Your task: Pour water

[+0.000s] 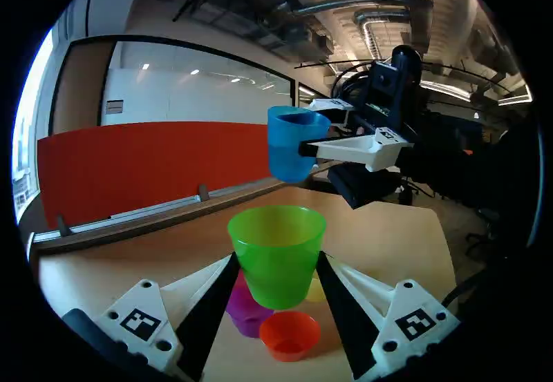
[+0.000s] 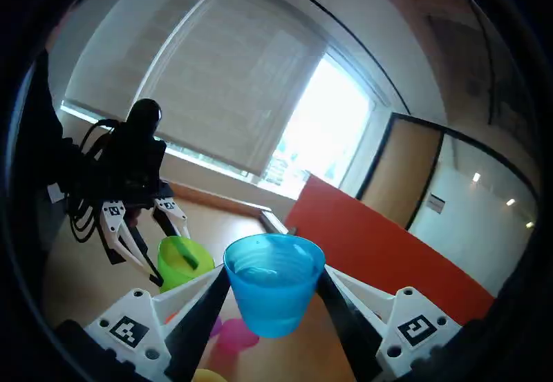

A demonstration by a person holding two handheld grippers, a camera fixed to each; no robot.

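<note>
Right gripper [image 2: 273, 277] is clamped on the translucent blue plastic cup [image 2: 274, 292], which stands upright and seems to hold water. Left gripper [image 1: 277, 261] grips the green plastic cup [image 1: 278, 244], mouth up, above the wooden table [image 1: 387, 237]. The blue cup hangs higher, just beyond the green one, not yet tilted. Below stand a small purple cup [image 1: 242, 313] and a small orange cup [image 1: 290, 333].

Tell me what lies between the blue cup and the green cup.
Nothing. In the left gripper view, open air separates the blue cup from the green cup, with bare tabletop behind.
</note>
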